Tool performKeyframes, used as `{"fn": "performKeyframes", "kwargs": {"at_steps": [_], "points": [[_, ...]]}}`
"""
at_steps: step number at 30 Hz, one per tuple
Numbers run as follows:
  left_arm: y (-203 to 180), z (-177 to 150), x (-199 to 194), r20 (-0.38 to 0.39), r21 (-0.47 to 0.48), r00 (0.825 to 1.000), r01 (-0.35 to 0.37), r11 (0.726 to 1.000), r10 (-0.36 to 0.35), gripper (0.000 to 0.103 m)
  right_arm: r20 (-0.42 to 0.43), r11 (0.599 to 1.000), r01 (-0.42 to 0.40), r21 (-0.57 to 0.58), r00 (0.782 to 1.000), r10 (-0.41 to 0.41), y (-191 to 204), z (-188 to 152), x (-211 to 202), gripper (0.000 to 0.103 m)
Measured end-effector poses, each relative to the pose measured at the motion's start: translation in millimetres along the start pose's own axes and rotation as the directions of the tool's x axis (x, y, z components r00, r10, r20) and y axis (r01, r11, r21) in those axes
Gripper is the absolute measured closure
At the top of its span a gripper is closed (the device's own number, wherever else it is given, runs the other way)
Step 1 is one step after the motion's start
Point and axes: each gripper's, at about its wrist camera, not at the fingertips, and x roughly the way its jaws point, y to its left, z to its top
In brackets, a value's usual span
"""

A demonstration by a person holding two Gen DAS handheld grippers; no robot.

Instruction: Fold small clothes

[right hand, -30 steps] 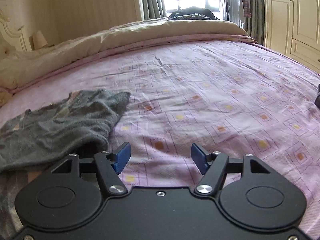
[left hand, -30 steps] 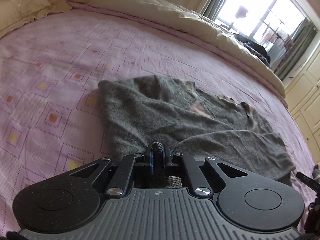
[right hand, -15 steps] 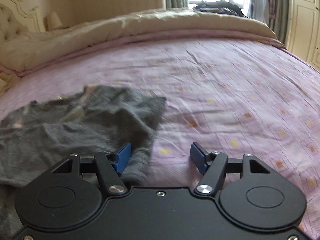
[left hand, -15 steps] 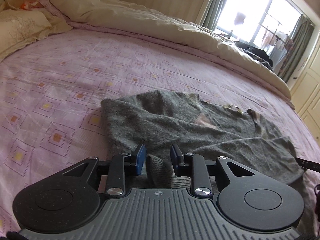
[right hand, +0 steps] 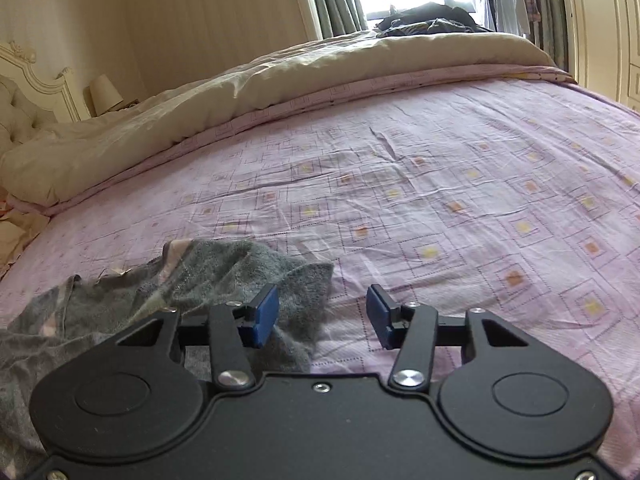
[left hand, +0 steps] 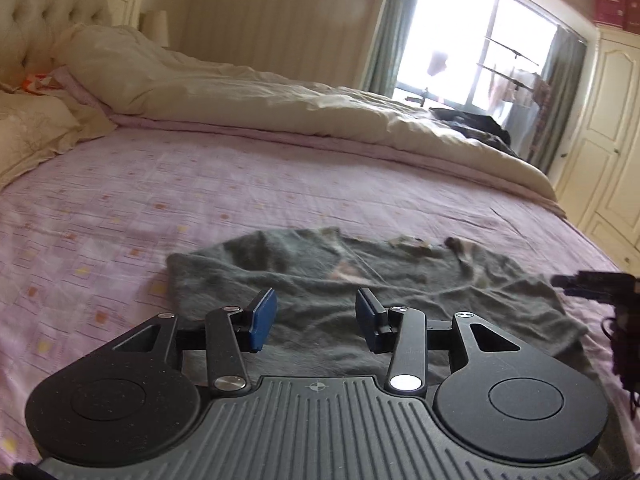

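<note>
A small grey knitted garment (left hand: 320,280) lies folded over and rumpled on the pink patterned bedsheet (left hand: 200,184). My left gripper (left hand: 316,318) is open and empty, raised just above the garment's near edge. In the right wrist view the garment (right hand: 200,276) lies at the lower left. My right gripper (right hand: 322,316) is open and empty, over the garment's right corner and the sheet beside it. The tip of the right gripper shows at the right edge of the left wrist view (left hand: 592,284).
A beige duvet (left hand: 280,108) is bunched along the far side of the bed, with pillows (left hand: 36,128) and a tufted headboard (left hand: 52,12) at the left. Dark clothes (right hand: 428,24) lie on the duvet near the window. Cream wardrobe doors (left hand: 604,136) stand at the right.
My left gripper opened, let go of the garment's edge and lifted back. My right gripper stayed open and shifted, with the garment's corner now under its left finger.
</note>
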Motion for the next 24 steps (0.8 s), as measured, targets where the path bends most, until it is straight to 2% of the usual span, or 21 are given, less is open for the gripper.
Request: {"fn": "performKeyframes", "kwargs": {"at_steps": [2, 4, 6, 7, 9, 13, 16, 17, 18, 20, 22, 24], "points": [[-11, -12, 12, -0.028, 0.038, 0.999, 0.024, 0.999, -0.023, 0.061, -0.007, 1.0, -0.017, 0.006, 1.0, 0.017, 2, 1, 8, 0.05], [-18, -27, 24, -0.054, 0.07, 0.998, 0.037, 0.997, -0.033, 0.061, -0.026, 1.0, -0.029, 0.008, 0.999, 0.03, 4, 1, 15, 0.062], [-22, -41, 33, -0.067, 0.093, 0.997, 0.036, 0.995, -0.029, 0.06, -0.055, 0.999, -0.046, -0.009, 0.997, 0.046, 7, -2, 21, 0.09], [-23, -47, 34, -0.046, 0.113, 0.999, 0.026, 0.993, -0.021, 0.059, -0.052, 0.998, -0.039, -0.044, 0.998, 0.037, 9, -3, 21, 0.091], [-25, -52, 32, -0.023, 0.136, 0.999, 0.031, 0.99, -0.028, 0.055, -0.026, 0.992, 0.042, -0.121, 0.999, -0.045, 11, -4, 21, 0.093], [-18, -51, 33, -0.026, 0.096, 0.998, 0.051, 0.994, -0.049, 0.053, -0.017, 0.998, 0.024, -0.065, 1.0, -0.025, 2, -6, 22, 0.093], [-17, -51, 32, -0.026, 0.092, 0.998, 0.056, 0.994, -0.054, 0.052, 0.0, 0.995, 0.037, -0.087, 0.999, -0.037, 5, -9, 21, 0.091], [-17, -50, 32, -0.027, 0.093, 0.998, 0.055, 0.994, -0.053, 0.052, 0.002, 0.996, 0.037, -0.078, 0.999, -0.037, 4, -9, 19, 0.08], [-18, -50, 32, -0.028, 0.094, 0.998, 0.054, 0.994, -0.052, 0.051, 0.006, 0.997, 0.046, -0.065, 0.999, -0.046, 2, -8, 17, 0.06], [-19, -50, 32, -0.033, 0.096, 0.997, 0.066, 0.993, -0.063, 0.045, 0.008, 0.996, 0.071, -0.059, 0.997, -0.071, -1, -7, 10, 0.042], [-23, -49, 28, -0.046, 0.103, 0.997, 0.065, 0.993, -0.061, 0.032, 0.024, 0.996, 0.073, -0.048, 0.997, -0.072, -3, -7, -6, 0.04], [-30, -52, 19, -0.049, 0.128, 0.998, 0.036, 0.991, -0.03, 0.025, 0.054, 0.998, 0.053, -0.038, 0.997, -0.051, -6, -9, -29, 0.037]]}}
